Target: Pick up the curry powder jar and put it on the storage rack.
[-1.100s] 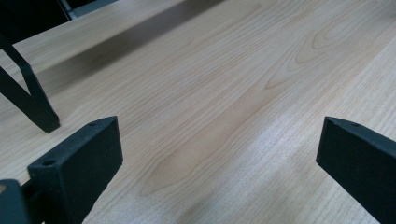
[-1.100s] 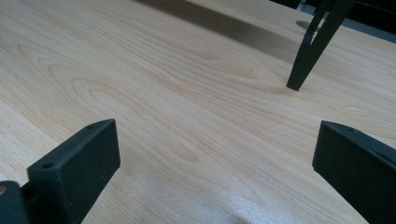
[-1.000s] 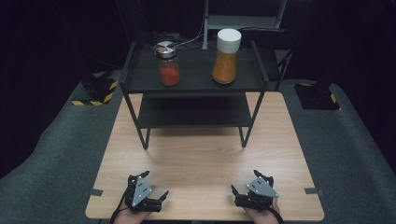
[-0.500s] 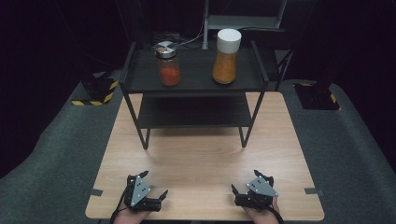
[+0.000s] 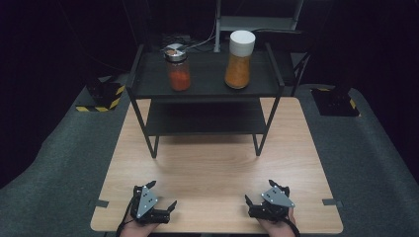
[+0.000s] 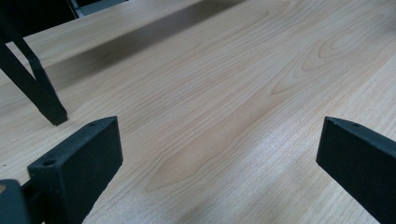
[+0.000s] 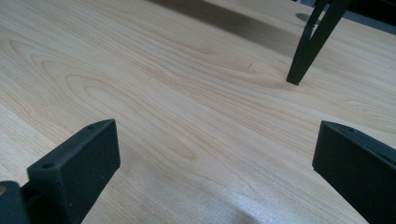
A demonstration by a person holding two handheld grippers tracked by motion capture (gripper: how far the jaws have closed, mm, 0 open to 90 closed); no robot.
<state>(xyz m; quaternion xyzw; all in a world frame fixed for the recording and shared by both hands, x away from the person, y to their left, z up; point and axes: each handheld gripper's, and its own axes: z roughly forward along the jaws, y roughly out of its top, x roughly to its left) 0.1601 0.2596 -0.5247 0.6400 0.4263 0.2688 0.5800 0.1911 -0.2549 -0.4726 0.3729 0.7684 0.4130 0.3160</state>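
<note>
My left gripper (image 5: pixel 162 194) rests low on the wooden table (image 5: pixel 212 163) near its front left, jaws wide apart with nothing between them; its own view shows the gripper (image 6: pixel 219 149) open over bare wood. My right gripper (image 5: pixel 267 191) sits near the front right, likewise open and empty, as its own view shows (image 7: pixel 217 149). A black two-tier shelf (image 5: pixel 207 86) stands at the table's far side. On its top tier are a small jar (image 5: pixel 178 69) of red-orange contents with a metal lid and a taller jar (image 5: pixel 239 59) of orange contents with a white lid.
A shelf leg (image 6: pixel 35 88) stands ahead-left in the left gripper view and another leg (image 7: pixel 310 46) ahead-right in the right gripper view. Grey padded floor (image 5: pixel 59 163) surrounds the table. Black blocks with yellow-striped tape (image 5: pixel 104 96) lie beside the far corners.
</note>
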